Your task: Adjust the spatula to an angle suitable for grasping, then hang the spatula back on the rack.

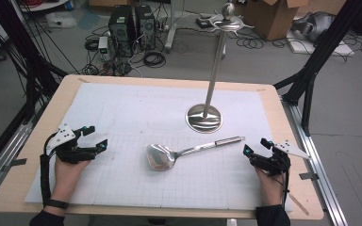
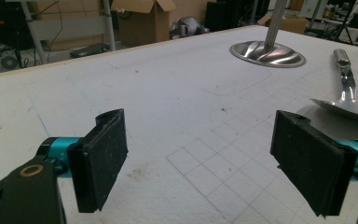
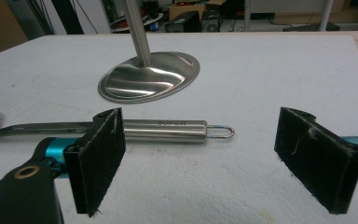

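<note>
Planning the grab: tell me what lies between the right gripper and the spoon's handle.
Bare white mat, seen from the high view: nothing separates the open right gripper from the spoon.

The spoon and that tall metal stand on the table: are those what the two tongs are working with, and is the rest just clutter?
In the job:
spoon, lying flat between the two tongs
stand, upright behind it, probably where the spoon hangs
left tongs and right tongs, both open, holding nothing

Just lying about:
cardboard box
computer towers
cables on the floor
</note>
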`<action>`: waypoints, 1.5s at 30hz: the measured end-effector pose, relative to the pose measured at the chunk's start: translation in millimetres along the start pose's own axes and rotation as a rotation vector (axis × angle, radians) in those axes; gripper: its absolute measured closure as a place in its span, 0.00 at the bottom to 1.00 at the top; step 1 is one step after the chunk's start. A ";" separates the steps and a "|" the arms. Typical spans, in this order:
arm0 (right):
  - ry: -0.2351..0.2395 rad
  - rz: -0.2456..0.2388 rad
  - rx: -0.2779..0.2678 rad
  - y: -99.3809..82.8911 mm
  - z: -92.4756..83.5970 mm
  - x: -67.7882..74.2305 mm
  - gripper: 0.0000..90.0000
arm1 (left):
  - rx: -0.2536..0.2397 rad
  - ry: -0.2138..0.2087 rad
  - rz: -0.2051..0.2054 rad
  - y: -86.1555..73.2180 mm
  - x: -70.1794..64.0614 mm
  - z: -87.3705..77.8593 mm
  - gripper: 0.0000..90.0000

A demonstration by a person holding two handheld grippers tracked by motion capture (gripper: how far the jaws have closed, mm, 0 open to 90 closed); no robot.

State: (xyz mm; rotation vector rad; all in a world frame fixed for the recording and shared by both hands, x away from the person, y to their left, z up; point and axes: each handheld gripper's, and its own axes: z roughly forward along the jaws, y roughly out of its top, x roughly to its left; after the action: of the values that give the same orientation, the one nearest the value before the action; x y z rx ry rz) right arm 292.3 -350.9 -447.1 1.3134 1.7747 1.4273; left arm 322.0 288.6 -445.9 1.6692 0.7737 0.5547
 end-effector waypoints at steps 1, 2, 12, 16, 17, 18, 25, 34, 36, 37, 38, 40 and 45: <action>0.000 -0.003 -0.001 0.1 0.0 -0.3 0.17 | 0.001 0.005 -0.002 -0.2 0.0 0.1 0.21; 0.000 -0.003 -0.001 0.1 0.0 -0.3 0.17 | 0.001 0.005 -0.002 -0.2 0.0 0.1 0.21; -0.002 -0.001 0.000 0.0 -0.1 0.0 0.17 | -0.018 -0.016 0.020 13.3 -6.6 -1.0 0.20; -0.003 0.002 0.001 0.0 0.0 0.6 0.17 | -0.053 -0.030 0.000 21.7 -7.0 -1.5 0.21; -0.003 0.002 0.001 0.0 0.0 0.6 0.17 | -0.053 -0.030 0.000 21.7 -7.0 -1.5 0.21; -0.003 0.003 0.002 0.0 -0.1 0.7 0.17 | -0.071 -0.043 -0.014 26.9 -7.2 -1.7 0.21; -0.004 0.002 0.002 0.1 0.0 0.7 0.17 | -0.090 -0.076 -0.045 39.6 -10.4 2.6 0.20; -0.002 -0.001 0.001 0.0 0.3 -0.1 0.17 | -0.081 -0.119 -0.047 59.6 -19.1 18.0 0.17; -0.004 -0.002 0.000 0.1 0.3 -0.4 0.17 | -0.079 -0.129 -0.045 63.3 -21.9 21.9 0.17; -0.003 0.001 0.000 0.1 0.3 -0.3 0.17 | -0.076 -0.139 -0.037 67.6 -25.1 26.5 0.17; -0.003 -0.002 -0.002 0.1 0.3 -0.7 0.17 | -0.076 -0.139 -0.037 67.6 -25.1 26.5 0.17; -0.001 0.003 0.000 0.1 0.1 -0.5 0.17 | -0.074 -0.152 -0.033 71.3 -28.5 31.2 0.17; -0.001 0.000 -0.002 0.1 0.4 -0.9 0.17 | -0.054 -0.179 -0.008 81.1 -37.1 44.2 0.17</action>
State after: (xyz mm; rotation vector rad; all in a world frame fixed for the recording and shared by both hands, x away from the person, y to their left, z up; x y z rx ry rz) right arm 293.1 -351.5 -447.3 1.3127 1.7722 1.4270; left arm 344.9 221.7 -375.8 1.6399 0.6297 0.4105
